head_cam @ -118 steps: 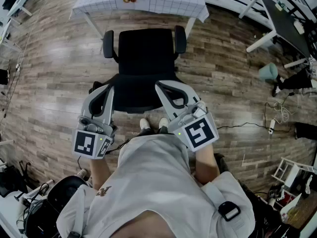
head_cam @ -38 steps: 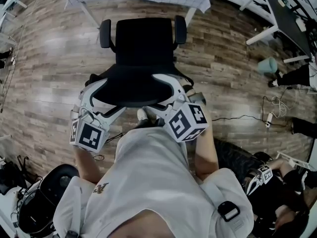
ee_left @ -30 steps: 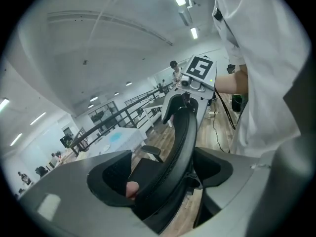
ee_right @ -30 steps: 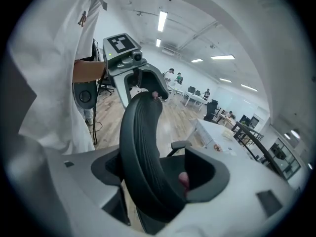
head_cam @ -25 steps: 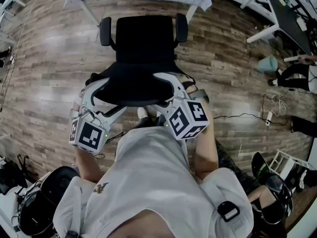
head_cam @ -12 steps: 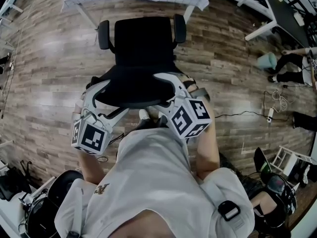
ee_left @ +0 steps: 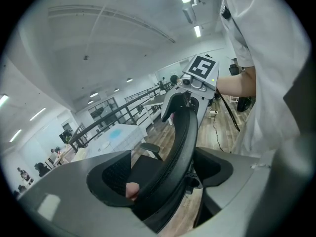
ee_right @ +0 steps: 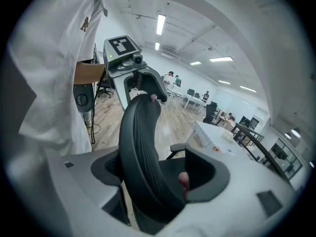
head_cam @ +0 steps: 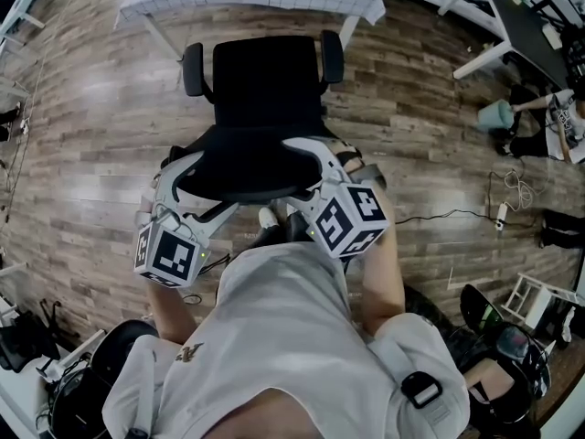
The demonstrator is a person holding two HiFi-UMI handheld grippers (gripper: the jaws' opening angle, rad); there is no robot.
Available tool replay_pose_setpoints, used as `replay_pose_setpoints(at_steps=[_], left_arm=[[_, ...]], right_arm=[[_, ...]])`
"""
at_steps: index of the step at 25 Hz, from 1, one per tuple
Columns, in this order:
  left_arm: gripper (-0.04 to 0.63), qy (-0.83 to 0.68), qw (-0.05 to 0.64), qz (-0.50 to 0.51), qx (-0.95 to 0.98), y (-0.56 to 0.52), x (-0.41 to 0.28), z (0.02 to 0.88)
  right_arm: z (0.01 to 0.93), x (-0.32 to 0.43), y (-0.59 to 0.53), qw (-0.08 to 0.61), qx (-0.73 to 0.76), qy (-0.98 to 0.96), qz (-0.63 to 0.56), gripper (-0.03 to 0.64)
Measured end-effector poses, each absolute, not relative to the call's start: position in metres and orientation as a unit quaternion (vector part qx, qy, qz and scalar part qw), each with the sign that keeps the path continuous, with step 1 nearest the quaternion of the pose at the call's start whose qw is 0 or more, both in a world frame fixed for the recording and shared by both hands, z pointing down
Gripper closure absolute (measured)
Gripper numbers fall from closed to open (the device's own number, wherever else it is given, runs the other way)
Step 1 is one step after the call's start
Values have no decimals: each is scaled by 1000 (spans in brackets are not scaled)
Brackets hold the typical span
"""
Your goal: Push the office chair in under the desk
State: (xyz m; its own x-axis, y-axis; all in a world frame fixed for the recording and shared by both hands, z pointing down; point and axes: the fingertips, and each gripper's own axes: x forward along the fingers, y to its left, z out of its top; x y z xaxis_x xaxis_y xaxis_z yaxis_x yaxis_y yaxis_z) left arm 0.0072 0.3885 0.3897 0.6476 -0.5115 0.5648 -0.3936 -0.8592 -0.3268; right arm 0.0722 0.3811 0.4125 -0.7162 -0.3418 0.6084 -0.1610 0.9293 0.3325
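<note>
My left gripper (head_cam: 203,186) is clamped, jaws wide, across the left end of the backrest's top edge on the chair (head_cam: 265,90). My right gripper (head_cam: 303,172) grips the right end the same way. The seat faces the desk (head_cam: 274,3), just short of its near edge, with bare floor (head_cam: 82,135) on both sides. The seat hides the chair's base, and the desk's far side is cut off.

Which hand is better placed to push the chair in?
Neither clearly: the left gripper and the right gripper each grip the backrest, one per side. Pushing with both likely keeps the chair straight.
</note>
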Motion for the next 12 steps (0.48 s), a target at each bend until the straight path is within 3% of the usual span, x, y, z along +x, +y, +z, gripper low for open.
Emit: replay_pose_setpoints(at_steps=[12], left_arm=[[206, 260, 86, -340, -900, 362, 18, 390]], right_arm=[[413, 83, 354, 355, 127, -916, -138, 275]])
